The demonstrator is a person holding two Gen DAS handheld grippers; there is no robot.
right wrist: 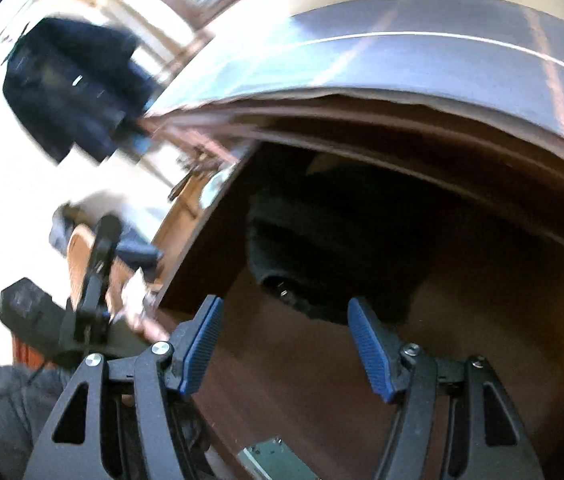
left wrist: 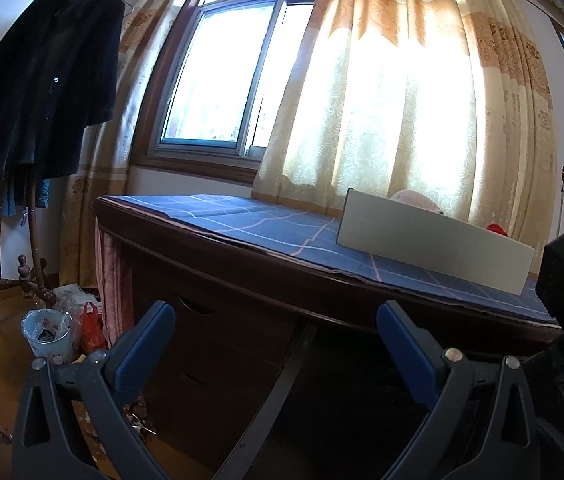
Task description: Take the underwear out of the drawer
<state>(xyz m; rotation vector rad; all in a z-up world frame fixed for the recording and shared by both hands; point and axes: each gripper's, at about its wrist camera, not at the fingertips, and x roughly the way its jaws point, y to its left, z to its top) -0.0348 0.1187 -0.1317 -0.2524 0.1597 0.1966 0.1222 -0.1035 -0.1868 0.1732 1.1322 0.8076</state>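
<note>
Right gripper (right wrist: 286,344), jaws apart and empty, angled down into the open drawer (right wrist: 322,380) — a dark bundle of underwear (right wrist: 322,240) lies just beyond its fingertips, under the desk (right wrist: 442,136) edge. Left gripper (left wrist: 277,344), jaws also apart, holds nothing — level before the desk front.

Blue checked tablecloth (left wrist: 265,224) (pale lines), cream floral curtain (left wrist: 394,120), black coat (left wrist: 45,76).

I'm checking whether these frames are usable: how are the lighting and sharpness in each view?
Left wrist view: sharp, but the window and curtain glare white, leaving the desk front dark. Right wrist view: motion-blurred, the coat smeared, the dark cloth in the drawer lost in shadow.
</note>
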